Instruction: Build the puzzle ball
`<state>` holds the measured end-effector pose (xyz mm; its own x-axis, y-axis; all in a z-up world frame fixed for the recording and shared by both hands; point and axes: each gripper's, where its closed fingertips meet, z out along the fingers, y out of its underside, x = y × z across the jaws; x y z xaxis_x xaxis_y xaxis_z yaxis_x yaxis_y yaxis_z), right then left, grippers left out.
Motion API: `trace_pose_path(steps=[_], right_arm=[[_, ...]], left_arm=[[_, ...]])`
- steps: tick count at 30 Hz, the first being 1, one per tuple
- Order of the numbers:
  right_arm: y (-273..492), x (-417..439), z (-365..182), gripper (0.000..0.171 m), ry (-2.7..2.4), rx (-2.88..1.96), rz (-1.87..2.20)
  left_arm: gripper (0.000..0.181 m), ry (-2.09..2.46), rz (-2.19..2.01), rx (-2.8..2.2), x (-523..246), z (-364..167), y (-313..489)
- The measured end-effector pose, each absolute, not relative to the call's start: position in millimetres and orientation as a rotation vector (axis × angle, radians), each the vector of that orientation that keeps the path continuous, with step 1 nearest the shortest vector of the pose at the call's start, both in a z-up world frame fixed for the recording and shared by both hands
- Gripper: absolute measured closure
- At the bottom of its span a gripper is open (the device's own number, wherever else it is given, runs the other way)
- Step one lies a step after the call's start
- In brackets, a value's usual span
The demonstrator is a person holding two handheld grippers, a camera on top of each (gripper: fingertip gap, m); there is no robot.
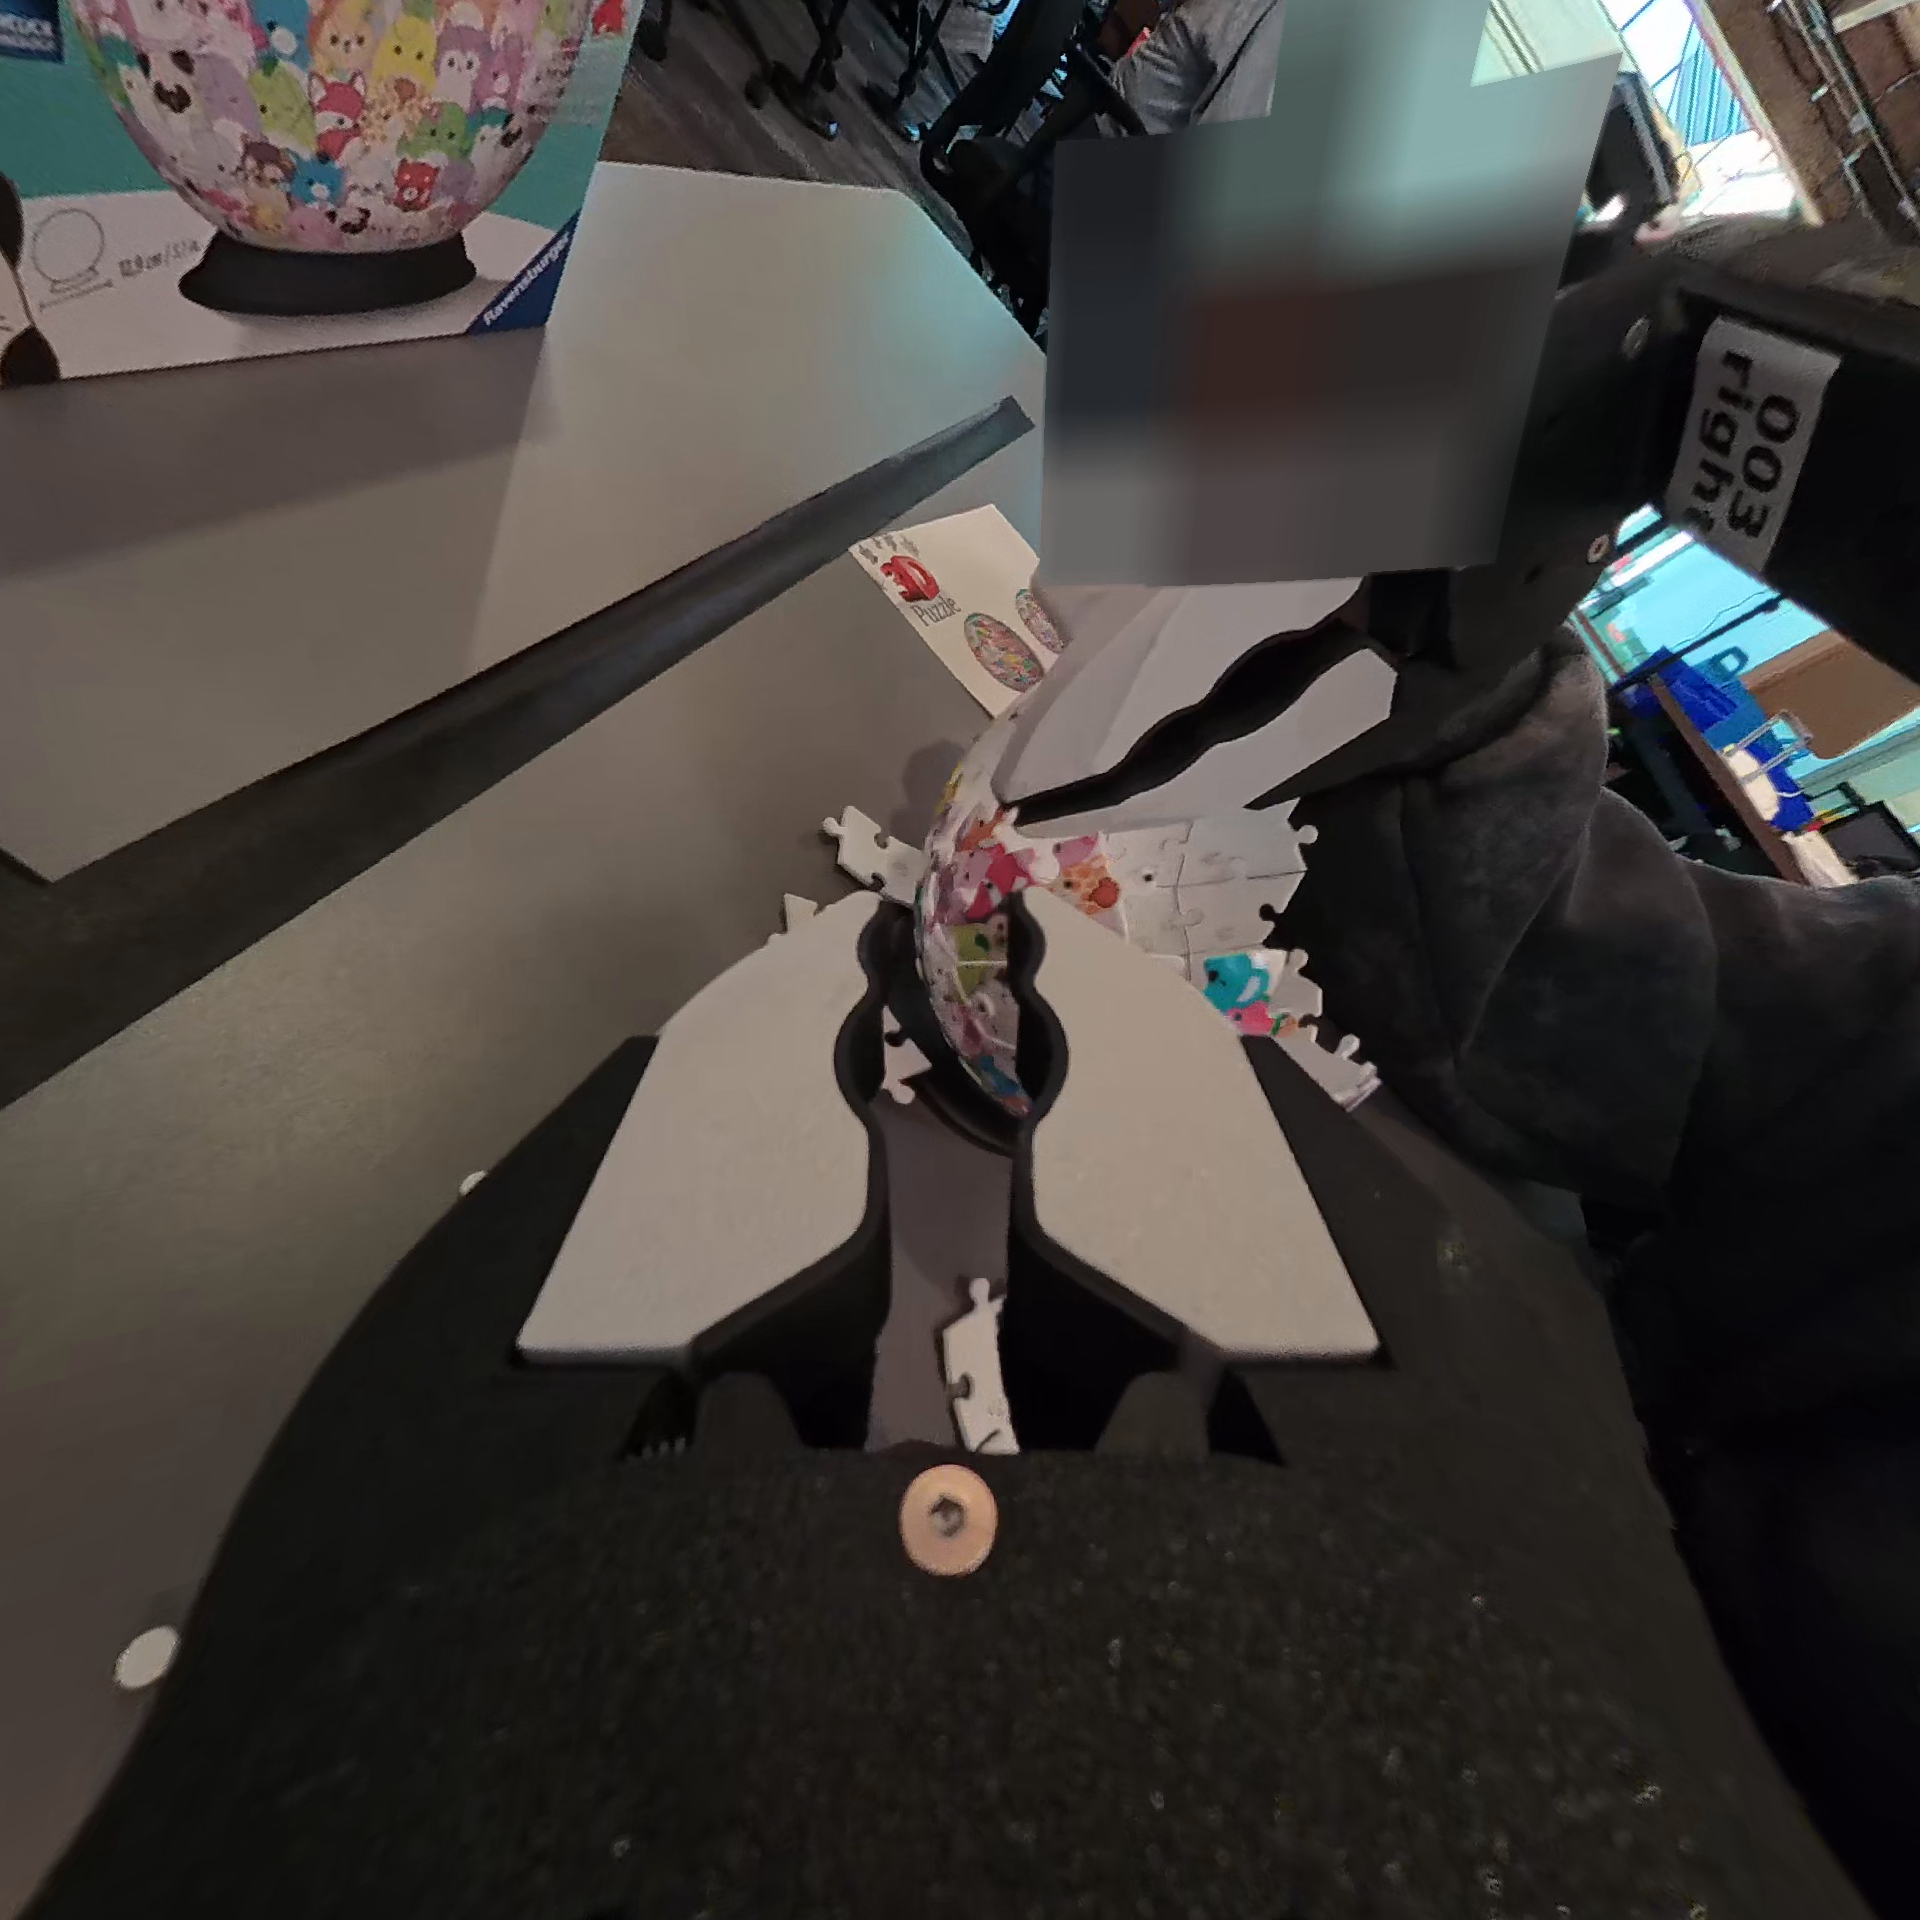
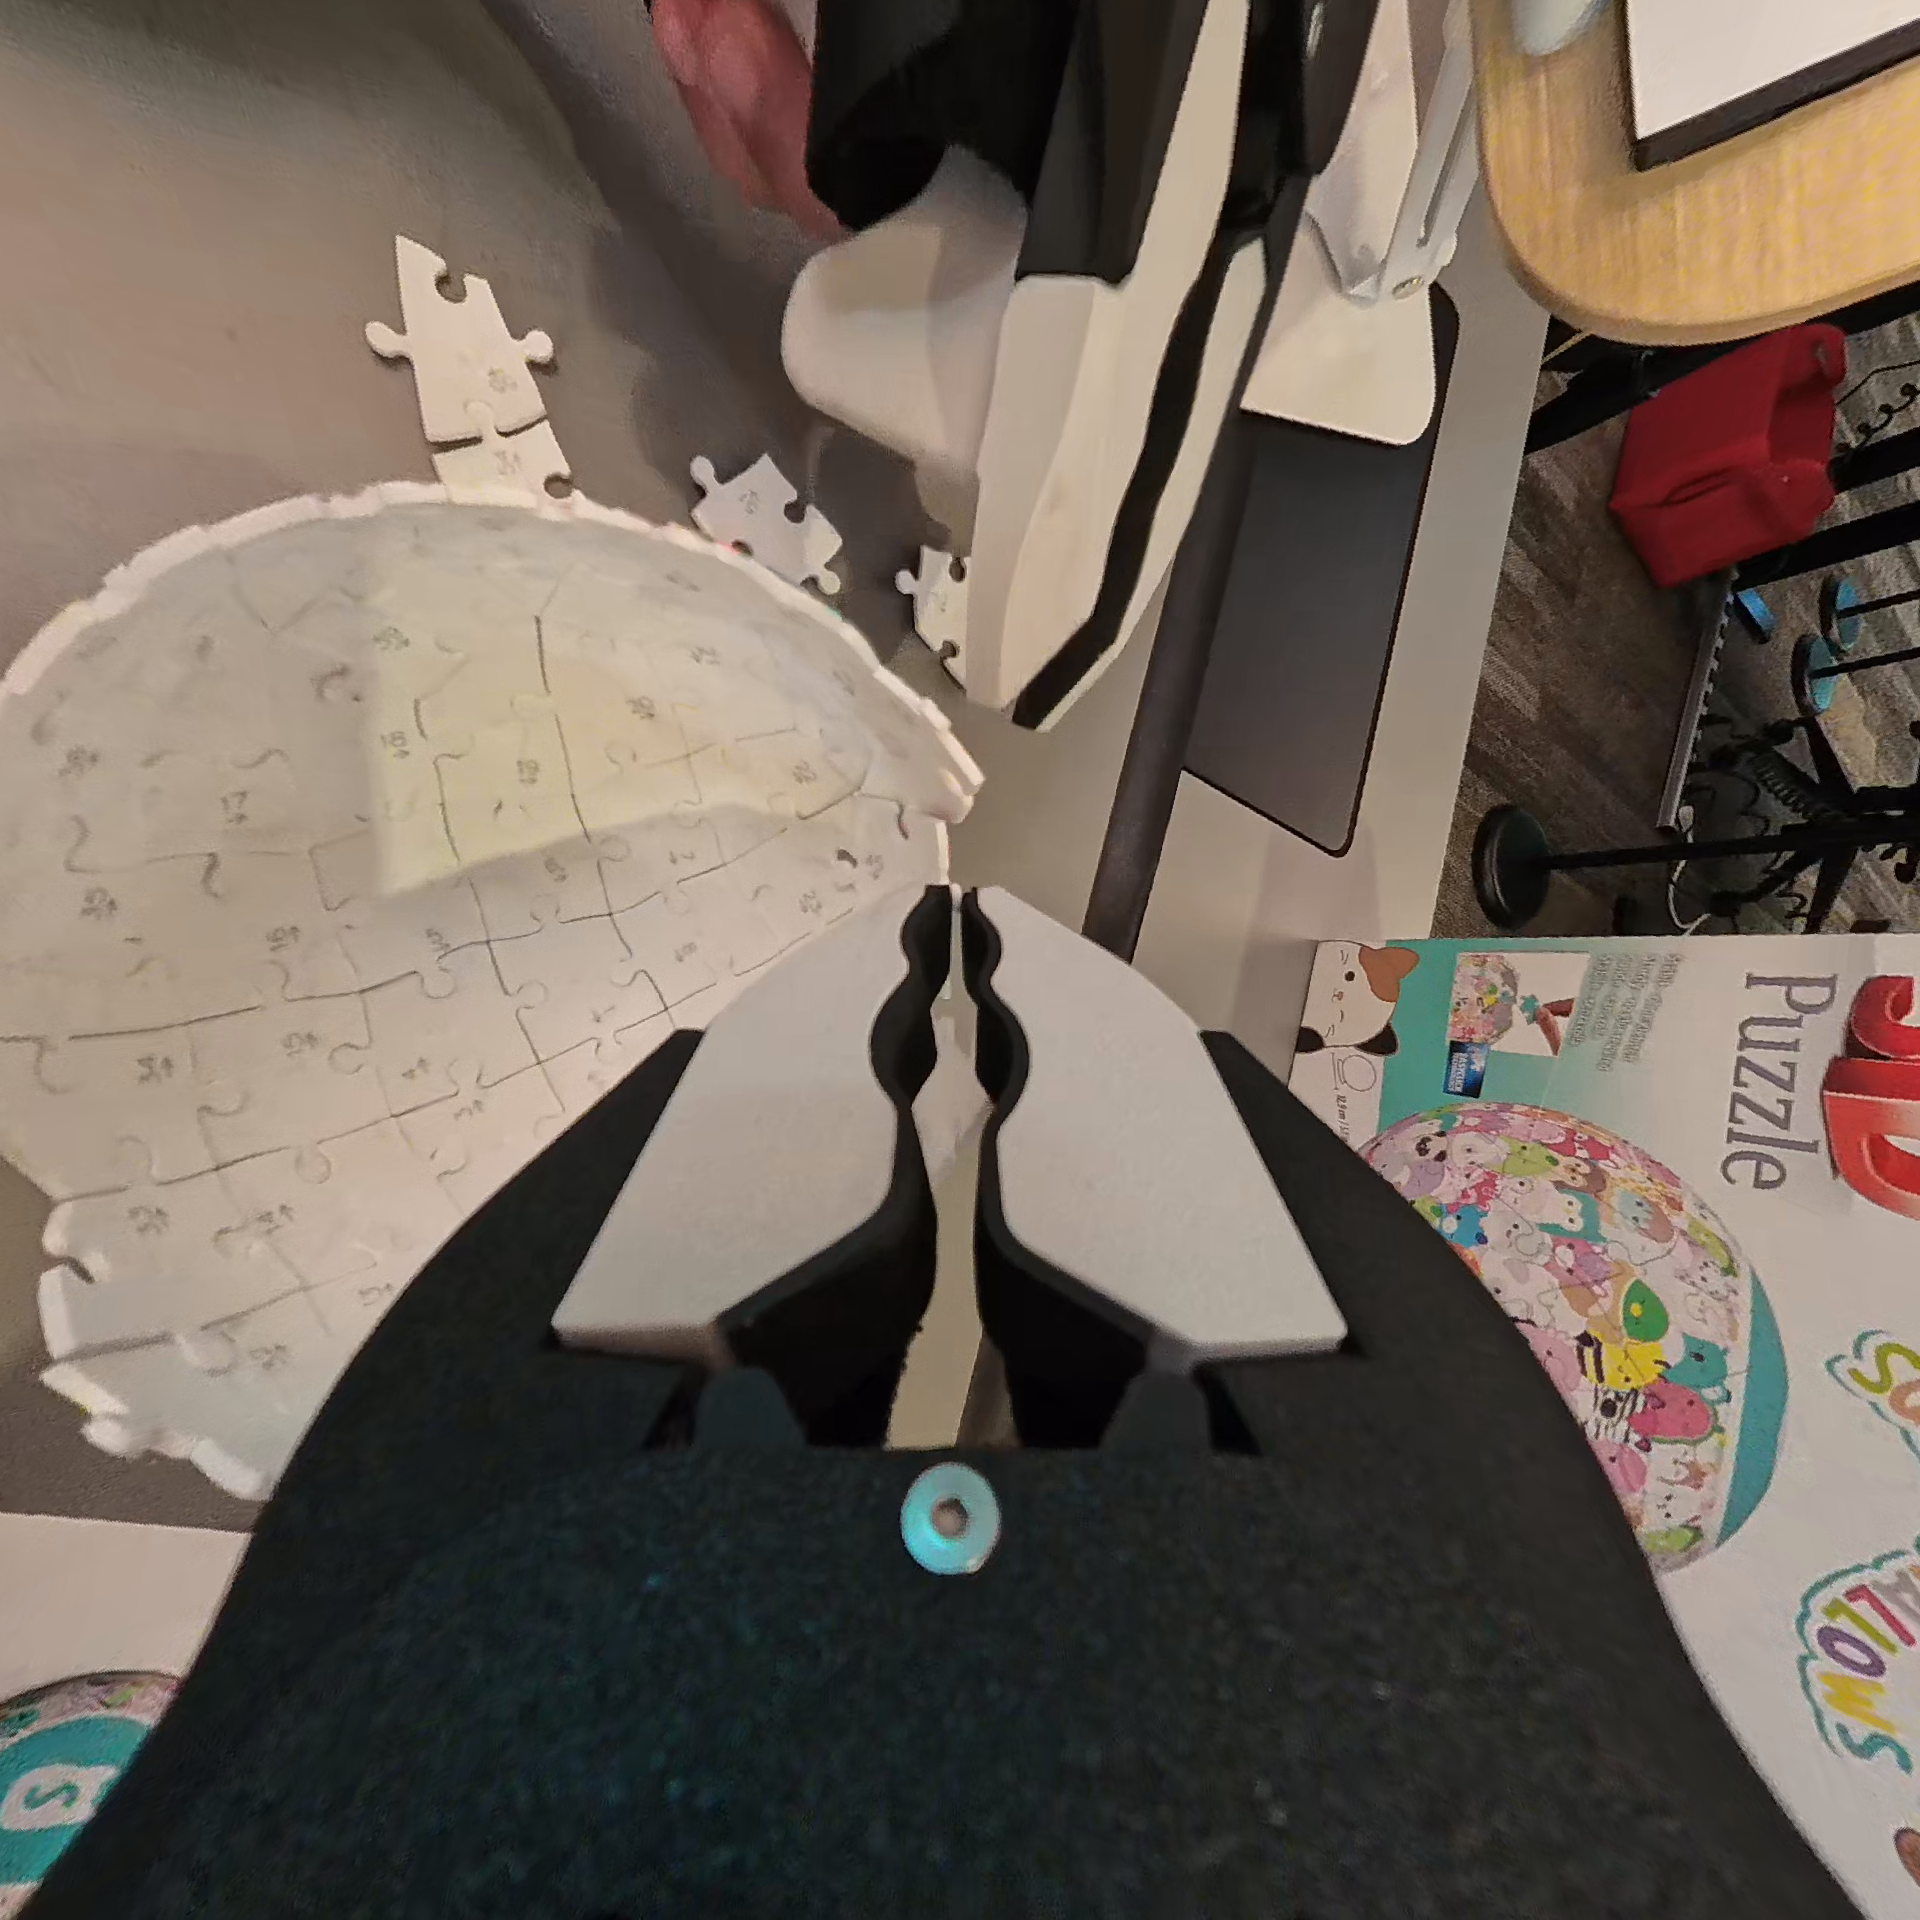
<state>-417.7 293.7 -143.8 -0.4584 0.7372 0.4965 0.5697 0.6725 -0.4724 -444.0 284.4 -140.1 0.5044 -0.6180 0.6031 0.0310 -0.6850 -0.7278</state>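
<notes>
Both fingers [image 1: 1023, 914] at half-built puzzle ball's [image 1: 971, 935] rim.

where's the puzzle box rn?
The puzzle box lies flat on the table at the right wrist view's right edge, beside the right gripper; left wrist view shows it far upper-left.

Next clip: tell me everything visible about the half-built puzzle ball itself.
The puzzle ball is a partly assembled curved shell of interlocked pieces, seemingly rigid plastic. Its white inside faces the right wrist view, small marks on each piece; its outside shows colourful cartoon animals. The rim is jagged with unfilled tabs. It sits on the grey table among loose pieces. The left gripper straddles its edge, nearly closed; the right gripper pinches the rim from above.
</notes>
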Motion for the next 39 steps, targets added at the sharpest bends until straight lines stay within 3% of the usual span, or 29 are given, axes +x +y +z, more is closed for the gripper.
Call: trace_pose_path(steps=[12, 17, 21, 27, 29, 31, 32, 39], right_arm=[[290, -415, -139, 0.169, -2.18, -0.982, 0.392], [286, -409, -123, 0.169, -2.142, -0.956, 0.488], [286, -406, -92, 0.169, -2.029, -0.949, 0.603], [268, -409, -36, 0.169, -1.839, -0.903, 0.882], [260, -411, -27, 0.169, -1.815, -0.883, 0.939], [258, -413, -27, 0.169, -1.817, -0.887, 0.935], [260, -413, -29, 0.169, -1.819, -0.884, 0.907], [257, -415, -32, 0.156, -1.859, -0.818, 0.737]], left_arm=[[0.162, 0.478, -1.114, -2.158, -441, -166, 287], [0.16, 0.504, -1.062, -2.079, -444, -134, 285], [0.146, 0.637, -0.925, -1.979, -438, -94, 275], [0.137, 0.836, -0.543, -1.888, -416, -70, 266], [0.142, 0.847, -0.413, -1.849, -415, -66, 268], [0.173, 0.856, -0.361, -1.814, -414, -62, 268], [0.18, 0.853, -0.355, -1.809, -414, -61, 267], [0.18, 0.861, -0.326, -1.861, -419, -70, 271]])
